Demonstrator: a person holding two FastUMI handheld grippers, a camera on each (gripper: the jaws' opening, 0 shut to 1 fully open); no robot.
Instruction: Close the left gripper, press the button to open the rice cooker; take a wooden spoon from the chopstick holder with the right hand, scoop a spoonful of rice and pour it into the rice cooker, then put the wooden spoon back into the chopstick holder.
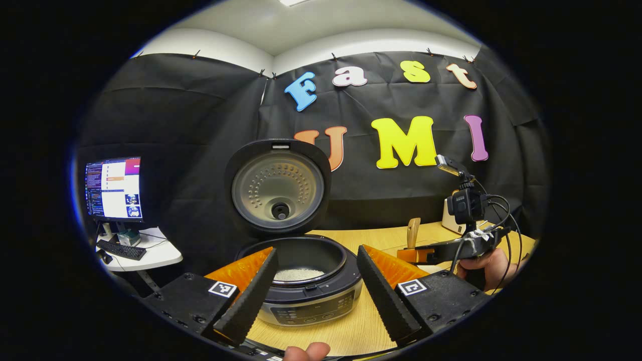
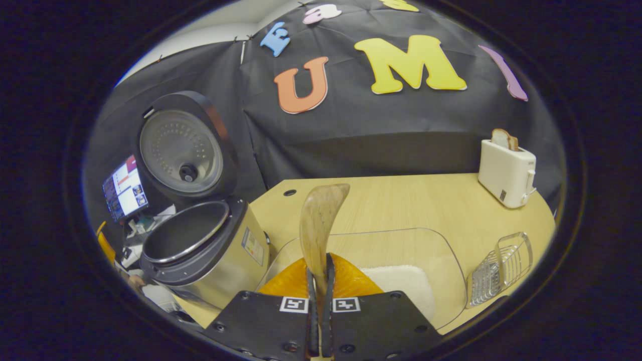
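Note:
The rice cooker (image 1: 311, 301) stands in front of me with its lid (image 1: 277, 188) raised and white rice (image 1: 300, 274) in the pot. My left gripper (image 1: 317, 250) is open, one finger on either side of the pot's front, touching nothing. To the right, a hand holds my right gripper (image 1: 419, 254), which is shut on the wooden spoon (image 1: 414, 231). In the right gripper view the spoon (image 2: 321, 215) stands upright between the shut fingers of the right gripper (image 2: 321, 263), bowl uppermost, above a clear tray (image 2: 441, 260) of rice (image 2: 401, 283). The open cooker (image 2: 210, 250) is to its left.
A white toaster (image 2: 506, 173) with bread stands at the back right of the wooden table (image 2: 401, 200). A clear slotted holder (image 2: 501, 268) lies to the right of the tray. A monitor (image 1: 114, 189) and a keyboard (image 1: 122, 249) sit on a side desk at the left.

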